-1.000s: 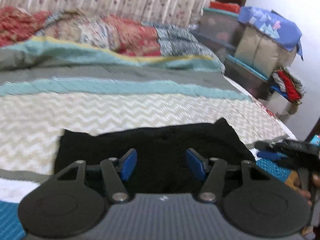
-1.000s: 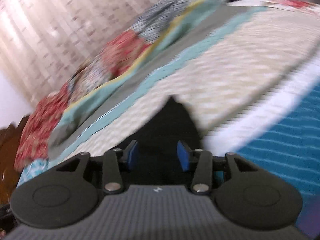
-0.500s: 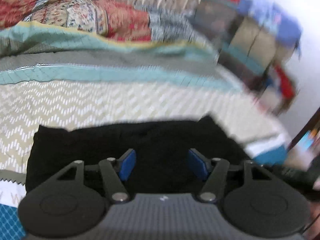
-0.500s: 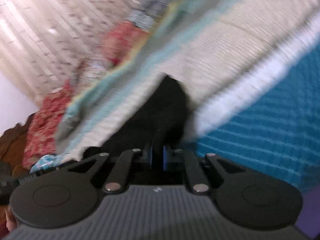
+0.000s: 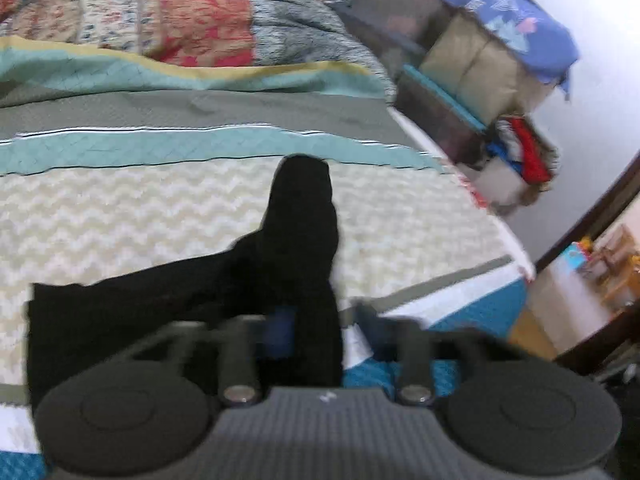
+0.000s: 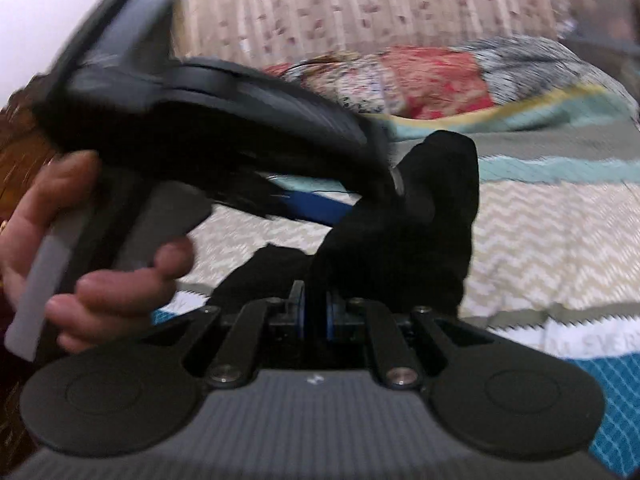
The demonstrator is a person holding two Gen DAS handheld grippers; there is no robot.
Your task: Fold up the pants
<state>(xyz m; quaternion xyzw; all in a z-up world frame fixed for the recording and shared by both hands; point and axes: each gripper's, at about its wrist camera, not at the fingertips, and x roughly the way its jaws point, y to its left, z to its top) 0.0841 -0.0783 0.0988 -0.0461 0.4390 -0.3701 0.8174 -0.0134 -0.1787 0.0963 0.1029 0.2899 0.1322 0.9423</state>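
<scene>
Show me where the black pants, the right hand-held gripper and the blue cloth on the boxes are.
black pants [image 5: 120,312]: left wrist view, flat part on the bed.
right hand-held gripper [image 6: 315,310]: right wrist view, between its fingertips.
blue cloth [image 5: 508,12]: left wrist view, top surface.

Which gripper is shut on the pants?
The right gripper: its blue fingers pinch the black pants. The left gripper is open, fingers spread around the fabric.

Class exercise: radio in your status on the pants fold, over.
Right gripper shut on black pants, corner lifted. Left gripper open, straddling the raised fabric. Bedspread beneath; nothing blocking.
</scene>
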